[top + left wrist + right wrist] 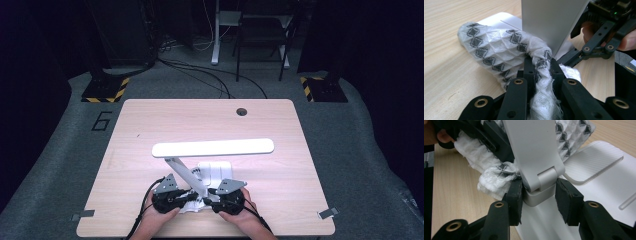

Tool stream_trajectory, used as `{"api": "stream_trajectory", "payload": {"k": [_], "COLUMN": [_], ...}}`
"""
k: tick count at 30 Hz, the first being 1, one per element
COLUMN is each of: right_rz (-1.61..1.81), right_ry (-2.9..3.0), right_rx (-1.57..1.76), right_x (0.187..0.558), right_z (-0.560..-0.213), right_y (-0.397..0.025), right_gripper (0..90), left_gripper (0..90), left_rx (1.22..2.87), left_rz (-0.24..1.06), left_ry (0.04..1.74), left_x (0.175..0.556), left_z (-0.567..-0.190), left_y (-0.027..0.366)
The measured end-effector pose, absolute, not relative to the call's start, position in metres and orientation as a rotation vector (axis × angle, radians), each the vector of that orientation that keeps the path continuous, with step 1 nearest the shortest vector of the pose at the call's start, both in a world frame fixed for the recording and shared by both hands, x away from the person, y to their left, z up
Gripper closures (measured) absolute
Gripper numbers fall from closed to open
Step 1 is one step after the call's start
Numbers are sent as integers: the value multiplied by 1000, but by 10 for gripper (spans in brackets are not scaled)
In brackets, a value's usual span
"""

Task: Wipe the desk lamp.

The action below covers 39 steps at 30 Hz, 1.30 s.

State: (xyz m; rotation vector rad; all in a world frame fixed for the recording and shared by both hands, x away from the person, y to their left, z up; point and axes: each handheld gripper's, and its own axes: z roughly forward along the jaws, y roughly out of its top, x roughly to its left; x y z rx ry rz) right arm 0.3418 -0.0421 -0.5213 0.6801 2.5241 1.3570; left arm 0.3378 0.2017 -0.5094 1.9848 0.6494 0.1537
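A white desk lamp stands near the table's front edge, its long head (pixel 212 148) held over the base (pixel 217 170) by a slanted arm (pixel 546 20). My left gripper (pixel 542 63) is shut on a white cloth with black diamond marks (pixel 496 50), which lies against the foot of the arm. The jaws of my right gripper (pixel 539 186) close on either side of the arm's hinge (pixel 541 173) at the base (pixel 599 175). In the high view both grippers, left (pixel 187 197) and right (pixel 212 200), meet at the lamp's foot. The cloth (pixel 491 180) bunches beside the hinge.
The light wooden table (pixel 150 120) has a cable hole (pixel 242 111) at its far edge. Beyond the table are floor cables, a chair (pixel 262 30) and black stands with yellow-black bases (pixel 105 89).
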Motion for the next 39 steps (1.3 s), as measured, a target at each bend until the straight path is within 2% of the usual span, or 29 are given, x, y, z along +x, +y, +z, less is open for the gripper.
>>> {"api": "stream_trajectory", "payload": {"k": [12, 39], "right_rz": [1352, 1352], "right_ry": [2521, 2522], "right_rx": [682, 660], "right_x": [341, 343], "right_z": [-521, -521], "right_y": [-42, -41], "right_gripper": [578, 578], "left_gripper": [806, 803], "left_rx": [1969, 1865], "left_rz": [133, 221], "left_ry": [631, 561], "left_x": [335, 325], "left_z": [-503, -456], "left_y": [207, 232]}}
